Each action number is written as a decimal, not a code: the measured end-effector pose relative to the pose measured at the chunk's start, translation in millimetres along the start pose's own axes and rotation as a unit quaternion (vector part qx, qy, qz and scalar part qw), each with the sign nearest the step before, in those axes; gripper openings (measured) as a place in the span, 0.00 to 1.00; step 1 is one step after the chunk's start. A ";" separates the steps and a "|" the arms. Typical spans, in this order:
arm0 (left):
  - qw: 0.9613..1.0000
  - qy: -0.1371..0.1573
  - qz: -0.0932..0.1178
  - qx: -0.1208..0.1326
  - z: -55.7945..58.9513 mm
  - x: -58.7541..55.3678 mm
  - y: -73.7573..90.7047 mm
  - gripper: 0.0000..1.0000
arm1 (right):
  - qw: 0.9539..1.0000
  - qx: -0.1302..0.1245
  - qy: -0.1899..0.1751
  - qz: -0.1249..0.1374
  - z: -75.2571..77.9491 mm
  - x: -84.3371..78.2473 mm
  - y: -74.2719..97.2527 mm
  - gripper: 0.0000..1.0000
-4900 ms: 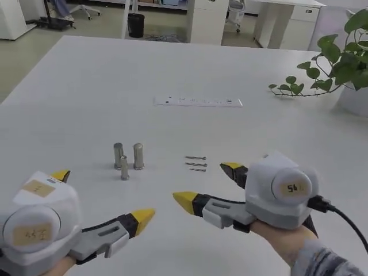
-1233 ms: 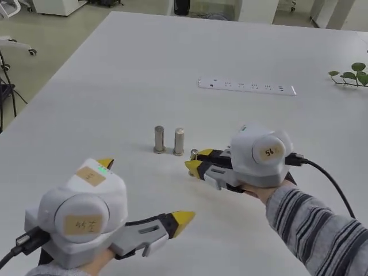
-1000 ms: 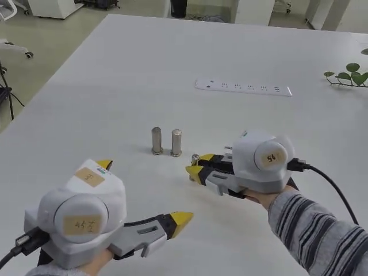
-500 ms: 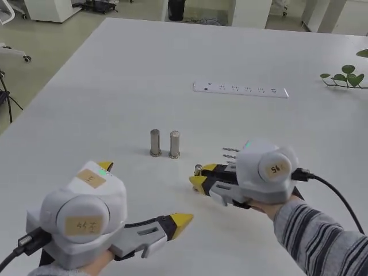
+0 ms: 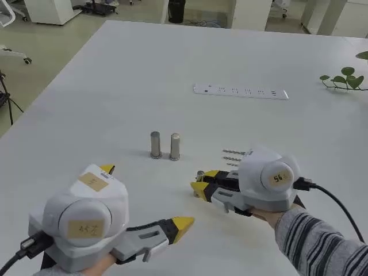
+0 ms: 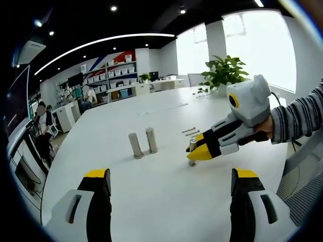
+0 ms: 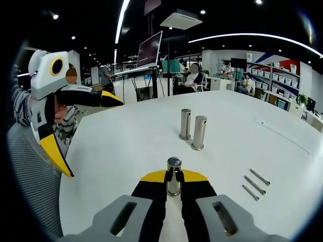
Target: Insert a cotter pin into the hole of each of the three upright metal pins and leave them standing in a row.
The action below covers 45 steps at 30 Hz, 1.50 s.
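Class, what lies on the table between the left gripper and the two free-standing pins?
Nothing: that stretch of table between the left gripper and the pins is bare, as the head view shows.

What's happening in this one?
A person works at a white table with a tool in each hand. The right tool is shut on one upright metal pin, apart from the other two pins standing side by side. Three cotter pins lie loose on the table. The left tool hovers open, holding nothing.
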State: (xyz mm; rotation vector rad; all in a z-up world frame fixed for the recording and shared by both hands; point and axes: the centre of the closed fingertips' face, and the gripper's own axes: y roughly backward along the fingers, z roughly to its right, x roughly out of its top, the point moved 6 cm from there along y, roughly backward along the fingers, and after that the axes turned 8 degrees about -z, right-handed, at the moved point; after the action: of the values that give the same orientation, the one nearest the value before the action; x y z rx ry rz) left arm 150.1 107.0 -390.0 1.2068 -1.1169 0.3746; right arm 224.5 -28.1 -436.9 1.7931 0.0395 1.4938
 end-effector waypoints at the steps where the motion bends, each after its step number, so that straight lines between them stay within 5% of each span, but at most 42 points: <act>1: 1.000 0.000 0.000 -0.001 0.4 0.0 -0.1 0.99 | 1.000 0.000 0.002 0.001 0.1 -0.1 0.1 0.04; 16: 1.000 -0.001 0.001 -0.008 3.0 0.1 -0.3 0.99 | 1.000 0.000 0.015 -0.010 0.6 -1.2 -2.0 0.05; 32: 1.000 0.003 -0.002 -0.005 1.8 -0.6 0.0 0.99 | 1.000 0.020 0.008 -0.016 -3.6 -3.6 5.9 0.32; 45: 1.000 0.009 0.008 0.002 -1.1 2.8 2.4 0.99 | 1.000 0.007 0.005 -0.029 13.0 -6.8 28.5 0.35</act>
State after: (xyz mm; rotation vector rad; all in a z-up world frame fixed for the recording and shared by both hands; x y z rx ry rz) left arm 150.1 108.0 -386.2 1.1965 -1.1110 0.3986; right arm 220.8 -58.1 -426.1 1.7799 0.1066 1.4649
